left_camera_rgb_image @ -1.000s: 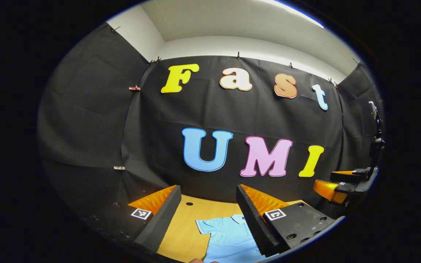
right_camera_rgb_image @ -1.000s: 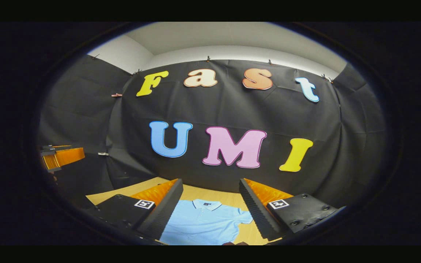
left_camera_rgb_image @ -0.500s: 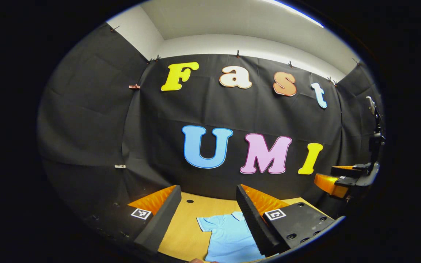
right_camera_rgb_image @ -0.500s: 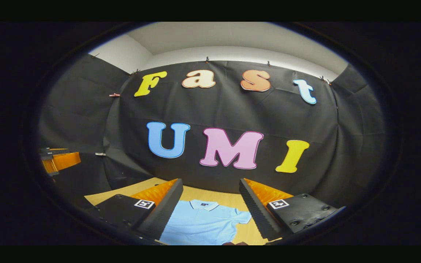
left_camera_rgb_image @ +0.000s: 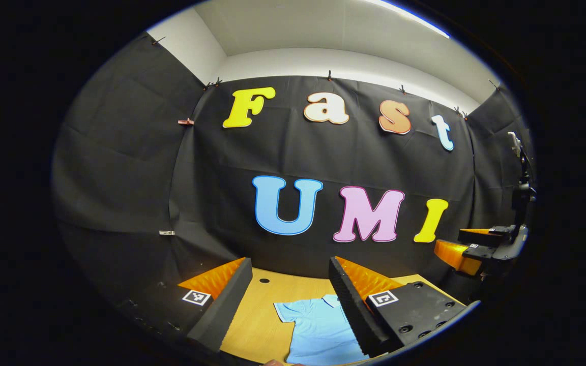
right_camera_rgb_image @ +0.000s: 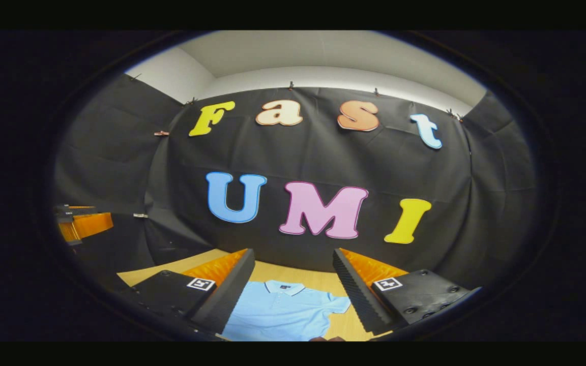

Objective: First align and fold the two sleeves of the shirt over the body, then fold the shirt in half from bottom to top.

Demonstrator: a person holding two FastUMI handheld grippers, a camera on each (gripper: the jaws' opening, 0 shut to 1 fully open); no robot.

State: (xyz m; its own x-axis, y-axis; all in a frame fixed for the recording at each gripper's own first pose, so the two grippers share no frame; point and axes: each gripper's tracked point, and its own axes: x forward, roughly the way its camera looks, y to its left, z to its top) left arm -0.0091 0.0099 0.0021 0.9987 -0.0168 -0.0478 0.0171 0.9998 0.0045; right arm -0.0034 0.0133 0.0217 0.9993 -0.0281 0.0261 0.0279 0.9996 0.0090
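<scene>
A light blue polo shirt (left_camera_rgb_image: 318,328) lies flat on the wooden table (left_camera_rgb_image: 257,315), collar toward the far wall, sleeves spread out. In the right gripper view the shirt (right_camera_rgb_image: 283,312) shows its collar and one short sleeve (right_camera_rgb_image: 338,304). My left gripper (left_camera_rgb_image: 288,267) hangs open well above the table, nothing between its fingers. My right gripper (right_camera_rgb_image: 293,256) is open too, above the shirt and holding nothing. The right gripper (left_camera_rgb_image: 463,249) appears far off at the right edge of the left gripper view, and the left gripper (right_camera_rgb_image: 82,223) at the left edge of the right gripper view.
The black cloth wall stands close behind the table's far edge. A small dark hole (left_camera_rgb_image: 264,280) marks the tabletop near the back. Bare wood surrounds the shirt on both sides.
Both grippers drifted only slightly; the right gripper seen in the left gripper view rose a little. The shirt has not moved.
</scene>
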